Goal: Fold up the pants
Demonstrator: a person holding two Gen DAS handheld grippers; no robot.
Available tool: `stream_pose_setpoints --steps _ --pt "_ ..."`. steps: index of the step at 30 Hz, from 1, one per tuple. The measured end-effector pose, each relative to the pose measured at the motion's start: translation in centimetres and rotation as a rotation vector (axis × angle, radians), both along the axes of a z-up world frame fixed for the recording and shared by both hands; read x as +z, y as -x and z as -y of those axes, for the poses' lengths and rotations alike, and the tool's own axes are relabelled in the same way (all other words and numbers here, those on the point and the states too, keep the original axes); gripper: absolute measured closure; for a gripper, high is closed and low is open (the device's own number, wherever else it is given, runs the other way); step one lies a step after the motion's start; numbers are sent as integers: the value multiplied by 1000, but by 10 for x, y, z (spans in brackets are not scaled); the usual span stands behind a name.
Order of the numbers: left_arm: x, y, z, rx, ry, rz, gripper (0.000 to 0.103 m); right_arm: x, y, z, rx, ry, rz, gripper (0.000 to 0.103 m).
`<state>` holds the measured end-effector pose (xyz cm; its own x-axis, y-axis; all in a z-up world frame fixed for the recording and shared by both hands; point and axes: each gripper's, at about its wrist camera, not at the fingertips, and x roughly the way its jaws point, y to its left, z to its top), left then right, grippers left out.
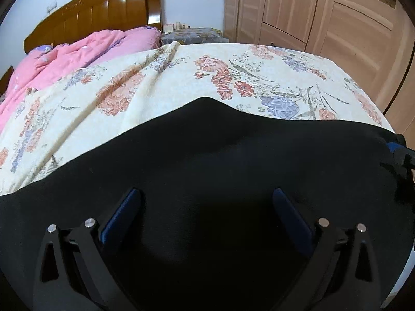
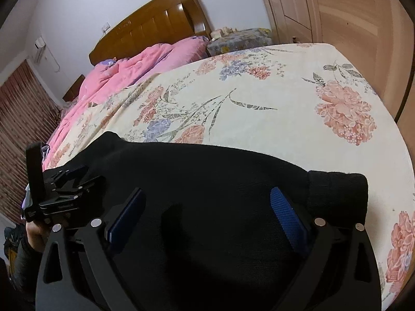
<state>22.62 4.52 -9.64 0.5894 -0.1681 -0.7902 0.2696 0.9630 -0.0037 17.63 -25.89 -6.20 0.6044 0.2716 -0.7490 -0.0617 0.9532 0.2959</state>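
Black pants (image 1: 207,155) lie flat across the near part of a bed covered by a cream floral sheet (image 1: 181,77). My left gripper (image 1: 206,194) is open, its blue-padded fingers spread just above the black cloth. In the right wrist view the pants (image 2: 207,181) end at a ribbed cuff or waistband (image 2: 337,194) on the right. My right gripper (image 2: 207,194) is open over the cloth, near that band. The left gripper's body (image 2: 67,189) shows at the left edge of the right wrist view, and the right gripper shows at the right edge of the left wrist view (image 1: 402,153).
A pink quilt (image 1: 77,51) is bunched at the head of the bed under a wooden headboard (image 1: 103,13). A covered nightstand (image 1: 192,35) and wooden wardrobe doors (image 1: 311,13) stand beyond. The bed's right edge (image 2: 389,155) runs close to the doors.
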Motion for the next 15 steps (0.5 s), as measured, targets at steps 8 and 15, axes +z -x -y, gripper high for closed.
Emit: stream_pose_setpoints --steps 8,15 --pt "27 69 -25 17 -28 82 2 -7 37 -76 148 400 -4 5" --pt "-2 69 -73 139 16 -4 1 -5 41 -64 105 394 -22 5"
